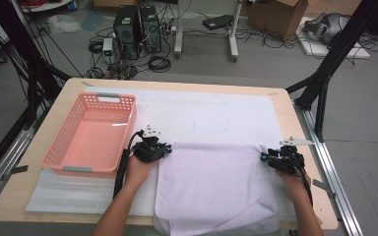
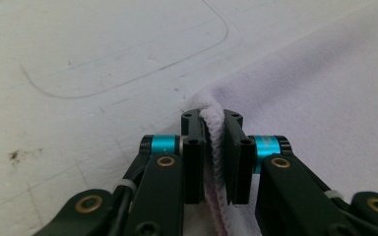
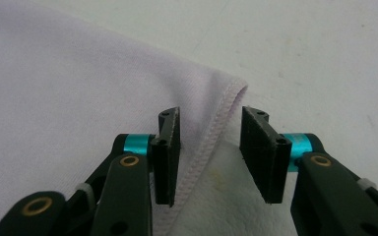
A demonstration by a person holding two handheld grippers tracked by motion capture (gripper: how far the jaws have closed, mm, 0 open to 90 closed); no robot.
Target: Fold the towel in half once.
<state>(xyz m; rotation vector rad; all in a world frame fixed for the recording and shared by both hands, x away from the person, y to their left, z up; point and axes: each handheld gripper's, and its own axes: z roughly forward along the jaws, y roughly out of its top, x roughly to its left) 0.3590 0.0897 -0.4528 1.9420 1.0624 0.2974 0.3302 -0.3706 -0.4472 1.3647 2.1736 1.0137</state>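
A pale lilac towel (image 1: 216, 184) lies spread on the white sheet (image 1: 202, 110) that covers the table (image 1: 285, 110), to the right of the pink basket (image 1: 92, 135) and reaching down to the table's near edge, where one lower corner is folded over. The left gripper (image 1: 150, 147), held in the person's left hand (image 1: 139, 169), sits at the towel's far left corner, just beside the basket's near right corner. In the left gripper view its jaws are clamped on the towel's hemmed edge (image 2: 215, 147): the cloth is pinched into a raised ridge between the two black pads, and both pads press against it. The right gripper (image 1: 280, 158), held in the right hand (image 1: 295, 183), sits at the towel's far right corner, well apart from the basket. In the right gripper view its jaws stand partly apart. The stitched hem (image 3: 211, 142) of the corner runs between them; the left pad (image 3: 167, 152) lies close against the cloth, while the right pad (image 3: 263, 152) stands clear of it over the white sheet, so the corner is straddled rather than gripped.
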